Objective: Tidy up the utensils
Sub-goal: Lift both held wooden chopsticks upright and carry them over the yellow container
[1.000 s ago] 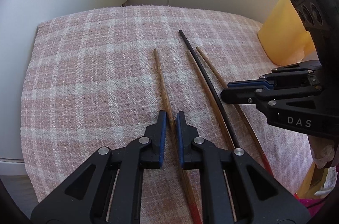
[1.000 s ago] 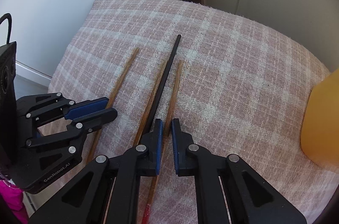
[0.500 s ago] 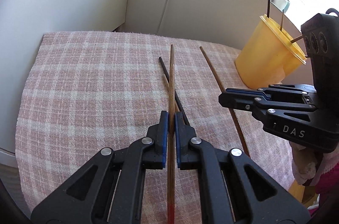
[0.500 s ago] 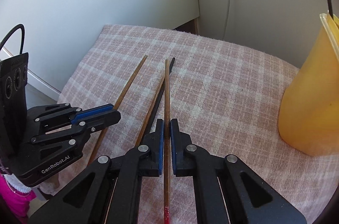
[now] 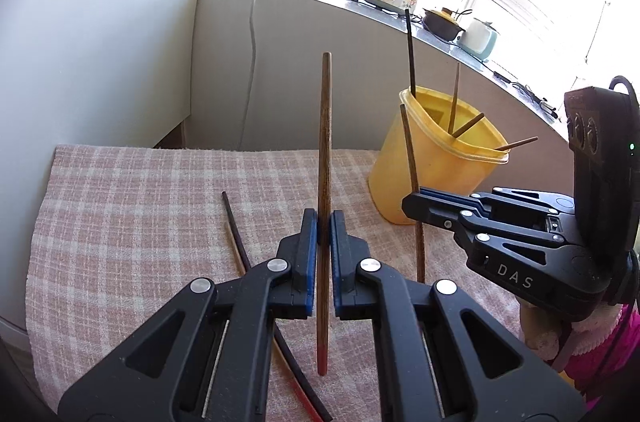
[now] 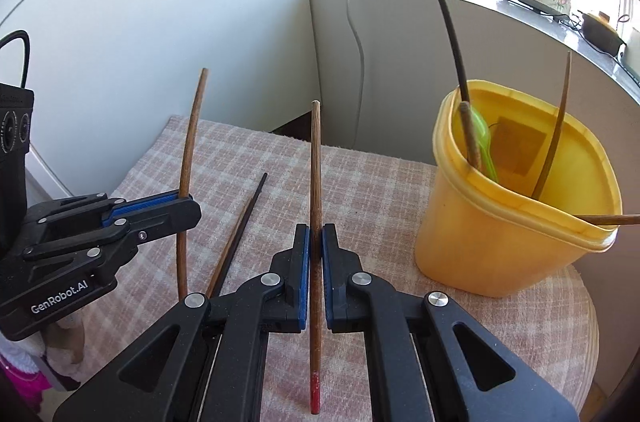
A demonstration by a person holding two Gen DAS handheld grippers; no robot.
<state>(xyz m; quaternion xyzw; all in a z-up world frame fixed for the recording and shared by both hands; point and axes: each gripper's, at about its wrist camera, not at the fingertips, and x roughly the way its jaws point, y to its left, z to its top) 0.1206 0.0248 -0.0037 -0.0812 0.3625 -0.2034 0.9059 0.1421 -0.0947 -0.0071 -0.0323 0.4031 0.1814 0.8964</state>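
Plaid cloth [image 5: 132, 206]: 2 tools, each w/ 1 brown chopstick.

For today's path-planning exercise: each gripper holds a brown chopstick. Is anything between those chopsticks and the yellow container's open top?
Nothing visible blocks the way. The left gripper and right gripper each clamp a chopstick in open air. The yellow container stands open, with a few sticks already leaning inside.

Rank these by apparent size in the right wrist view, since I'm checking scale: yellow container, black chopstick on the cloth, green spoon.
1. yellow container
2. black chopstick on the cloth, partly hidden
3. green spoon, mostly hidden inside

Fisheye nearness makes true sizes unsure.
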